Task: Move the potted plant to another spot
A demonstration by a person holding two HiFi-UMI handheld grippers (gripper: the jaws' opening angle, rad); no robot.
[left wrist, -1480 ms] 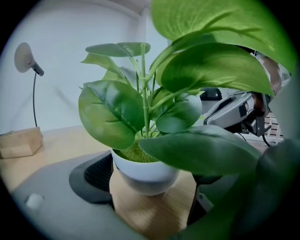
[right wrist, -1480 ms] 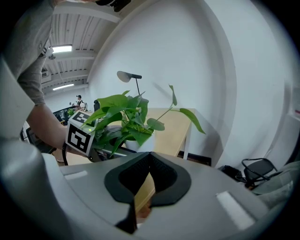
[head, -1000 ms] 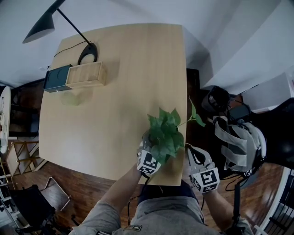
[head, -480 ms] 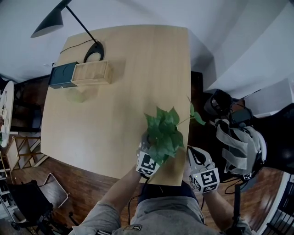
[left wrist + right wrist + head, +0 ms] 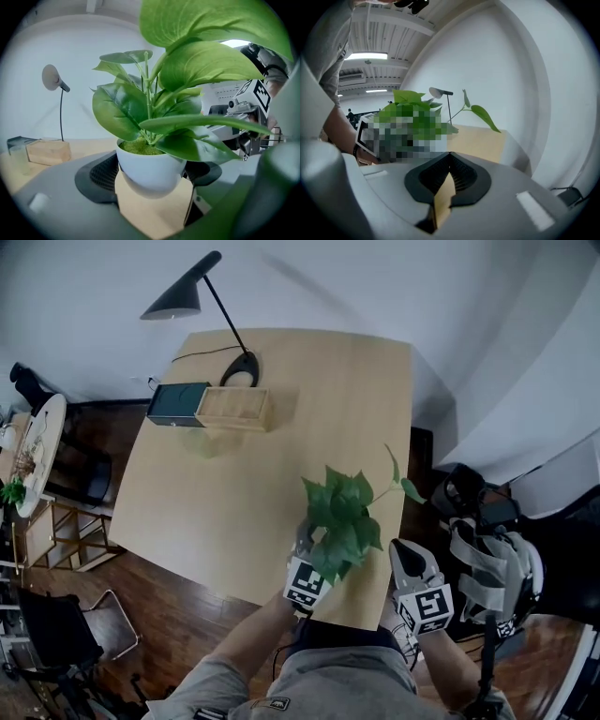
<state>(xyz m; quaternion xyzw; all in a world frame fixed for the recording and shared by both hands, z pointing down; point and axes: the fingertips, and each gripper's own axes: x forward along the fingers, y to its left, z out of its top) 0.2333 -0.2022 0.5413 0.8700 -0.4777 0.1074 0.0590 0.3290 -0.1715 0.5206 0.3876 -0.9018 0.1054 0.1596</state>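
Plant [image 5: 342, 521] sits at the near right part of the table [image 5: 309, 409], close to the near edge. White pot [image 5: 150, 171], round-bottomed, moss on top, big green leaves, one long stem leaning out over the table's right edge. Left gripper [image 5: 302, 557] is on it from the near side: fingers [image 5: 101, 172] clamped on the pot, one black pad on each side, pot upright. Bare table surface shows under the pot between the pads; can't tell if the base touches the table. Leaves hide most of the pot in the head view.

Right gripper [image 5: 405, 557] hangs just off the table's right edge, beside the plant, not touching it. Its fingers [image 5: 461, 176] are together, only a thin slit between the pads, nothing in it.

Far left of the table: black lamp [image 5: 187, 296] with its base on the table, wooden box [image 5: 234, 407] just in front of the base, dark box [image 5: 173, 404] touching the wooden box's left end. All well apart from the plant. Backpack [image 5: 492, 568] on the floor [image 5: 187, 582] to the right of the table.
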